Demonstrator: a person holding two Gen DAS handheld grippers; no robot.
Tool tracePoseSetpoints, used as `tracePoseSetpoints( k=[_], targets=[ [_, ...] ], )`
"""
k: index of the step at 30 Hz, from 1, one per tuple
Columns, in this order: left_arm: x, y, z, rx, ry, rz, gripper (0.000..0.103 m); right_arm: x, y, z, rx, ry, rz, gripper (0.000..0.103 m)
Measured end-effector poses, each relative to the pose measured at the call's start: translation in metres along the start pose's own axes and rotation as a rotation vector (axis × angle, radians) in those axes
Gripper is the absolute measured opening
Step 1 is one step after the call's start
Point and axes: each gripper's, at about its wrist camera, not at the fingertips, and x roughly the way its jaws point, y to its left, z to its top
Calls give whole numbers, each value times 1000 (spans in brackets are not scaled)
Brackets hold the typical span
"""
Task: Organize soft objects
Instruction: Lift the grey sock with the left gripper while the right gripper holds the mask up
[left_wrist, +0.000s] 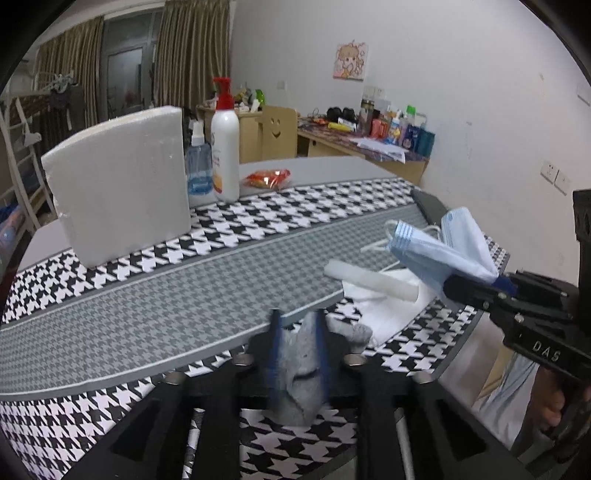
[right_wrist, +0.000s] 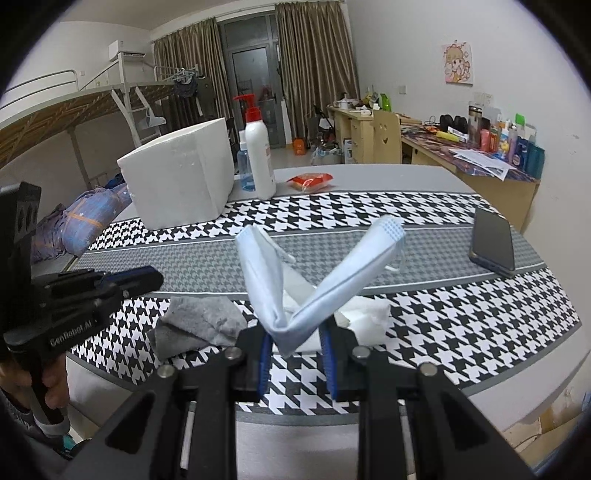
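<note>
My right gripper (right_wrist: 295, 341) is shut on a light blue face mask (right_wrist: 317, 280), folded into a V and held above the houndstooth mat (right_wrist: 461, 314); the mask also shows in the left wrist view (left_wrist: 439, 251). My left gripper (left_wrist: 299, 354) has a grey cloth (left_wrist: 301, 373) between its fingers. In the right wrist view the grey cloth (right_wrist: 199, 319) lies on the mat with the left gripper (right_wrist: 147, 278) just above its far left edge. A white foam roll (left_wrist: 371, 280) lies on white tissue (left_wrist: 384, 310) under the mask.
A white foam block (left_wrist: 118, 188) stands at the back left. Beside it are a white pump bottle (left_wrist: 225, 151) and a blue spray bottle (left_wrist: 197, 166). A red snack packet (left_wrist: 266, 179) lies behind. A dark phone (right_wrist: 493, 240) lies at the right.
</note>
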Motion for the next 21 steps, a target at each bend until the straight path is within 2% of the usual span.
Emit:
tracePoseSetpoints(
  k=[1,6,21],
  targets=[
    [1,0,-1,-2,5,3,43,1,0,0,0,1,3,28],
    [8,0,-6,6,33,12,51,5,0,0,4,10,11,28],
    [39,7,-22,-13,129,20,51,15,6,0,-11,31,29,28]
  ],
)
